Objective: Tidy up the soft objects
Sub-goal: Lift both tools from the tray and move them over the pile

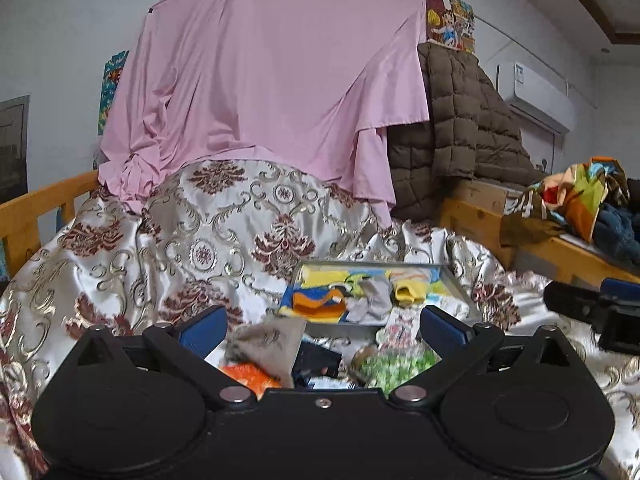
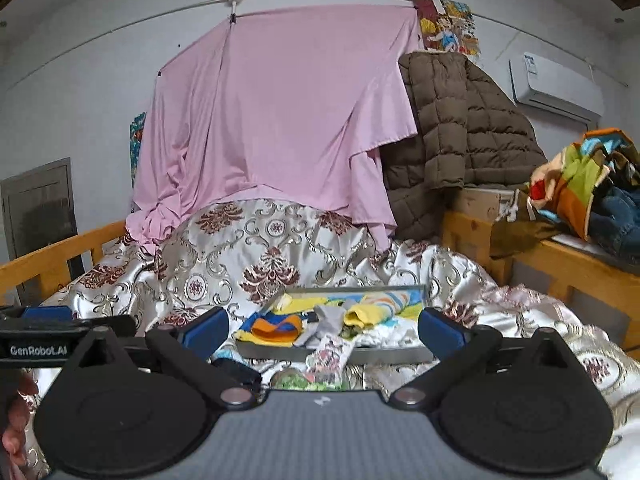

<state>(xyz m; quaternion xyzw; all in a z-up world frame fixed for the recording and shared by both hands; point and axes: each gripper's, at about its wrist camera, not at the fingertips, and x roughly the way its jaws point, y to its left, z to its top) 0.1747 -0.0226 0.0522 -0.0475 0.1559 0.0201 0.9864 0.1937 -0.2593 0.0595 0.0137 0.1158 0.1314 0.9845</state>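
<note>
Blue-padded fingers: both the left gripper (image 1: 320,330) and the right gripper (image 2: 324,330) are held with fingers wide apart and nothing between the pads.
Loose pile, nearest: small soft pieces are strewn on the bed just ahead of the left gripper: an orange piece (image 1: 250,376), a grey cloth (image 1: 272,344), a dark item (image 1: 316,360) and a green-speckled piece (image 1: 394,366).
Patterned sock: a floral one (image 2: 330,356) is draped over the tray's near rim, half in and half out.
Tray: the shallow metal tray (image 2: 400,354) sits on the brocade bedspread (image 2: 224,256) and already holds an orange-and-blue piece (image 2: 280,328), a grey sock (image 2: 330,322) and a yellow sock (image 2: 366,316).
Step judged in hand: one loose piece is to be picked up and carried to the tray.
Doing it well: a single piece should be singled out and pinched at its thickest fold; the slippery bedspread beneath should not be caught.
Release: the piece is best let go well inside the rim, so that none hangs over.
Far: a pink sheet (image 1: 264,92) hangs behind.
</note>
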